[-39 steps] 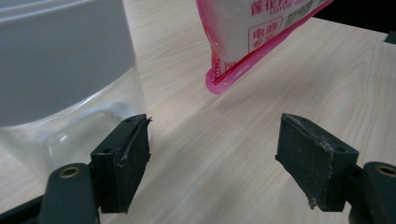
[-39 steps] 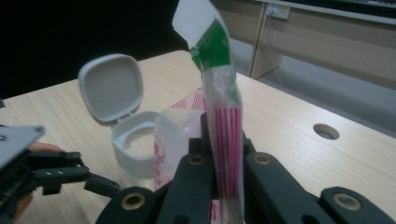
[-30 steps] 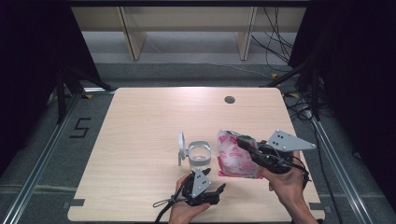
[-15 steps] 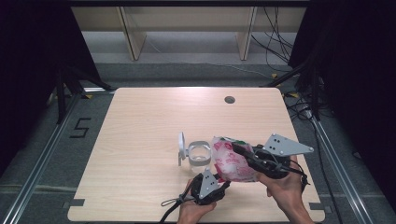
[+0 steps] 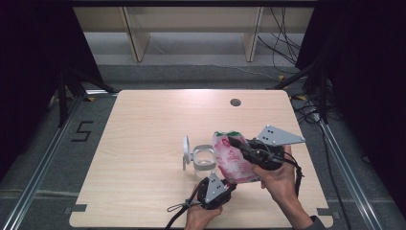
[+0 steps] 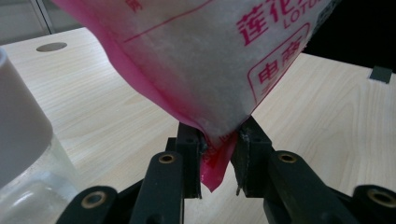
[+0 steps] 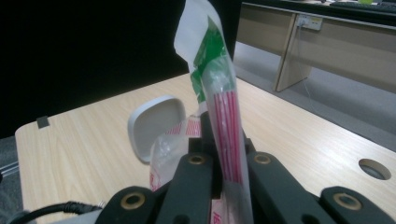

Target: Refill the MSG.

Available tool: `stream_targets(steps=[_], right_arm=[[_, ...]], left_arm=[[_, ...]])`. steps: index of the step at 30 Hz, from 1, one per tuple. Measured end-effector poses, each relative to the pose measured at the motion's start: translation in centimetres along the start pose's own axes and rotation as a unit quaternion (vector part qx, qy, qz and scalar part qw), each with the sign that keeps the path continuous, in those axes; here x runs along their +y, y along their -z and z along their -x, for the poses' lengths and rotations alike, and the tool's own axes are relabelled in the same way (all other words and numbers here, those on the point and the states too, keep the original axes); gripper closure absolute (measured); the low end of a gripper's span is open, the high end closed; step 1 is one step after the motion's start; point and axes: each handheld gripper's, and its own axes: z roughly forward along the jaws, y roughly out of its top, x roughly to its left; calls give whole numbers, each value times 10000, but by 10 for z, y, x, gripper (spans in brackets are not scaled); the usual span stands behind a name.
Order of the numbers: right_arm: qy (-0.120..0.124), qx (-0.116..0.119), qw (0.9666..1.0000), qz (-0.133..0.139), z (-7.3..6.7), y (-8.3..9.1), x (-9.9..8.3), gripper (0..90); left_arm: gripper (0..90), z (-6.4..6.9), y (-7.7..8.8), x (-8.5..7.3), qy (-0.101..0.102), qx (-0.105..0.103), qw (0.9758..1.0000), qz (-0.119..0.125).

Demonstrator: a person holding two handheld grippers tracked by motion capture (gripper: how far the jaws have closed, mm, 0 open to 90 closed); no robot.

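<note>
Bag held over the open jar

Clear jar point(image 5: 203, 162) stands left; left gripper point(image 5: 225, 188), just closing, pinches the pink bag point(image 5: 233, 157) by its near bottom corner; right gripper point(image 5: 235, 143) clamps its far top, bag slanting jarward.

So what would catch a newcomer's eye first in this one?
The pink and white bag, held up over the near right part of the table between both grippers. The right gripper pinches its top edge; the left gripper, whose jaws have just been closing, grips its bottom corner. Just left of it stands a clear jar with its white lid flipped open.
</note>
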Motion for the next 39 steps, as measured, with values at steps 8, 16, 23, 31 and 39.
stream_targets(steps=[8,16,23,31,39], right_arm=[[-326,-44,9994,-68,0,-16,5,900],[-286,-61,9996,57,-2,-30,10,900],[-329,-286,9990,24,-3,-35,10,900],[-210,-403,9990,33,1,-47,8,900],[-27,-471,9988,110,-3,-55,8,900]], left_arm=[[742,-1,-2,4,137,29,9999,67],[745,0,-6,11,115,68,9999,83],[745,3,-9,12,166,133,9997,93],[746,5,-15,12,308,109,9994,131],[745,3,-18,12,212,189,9995,157]])
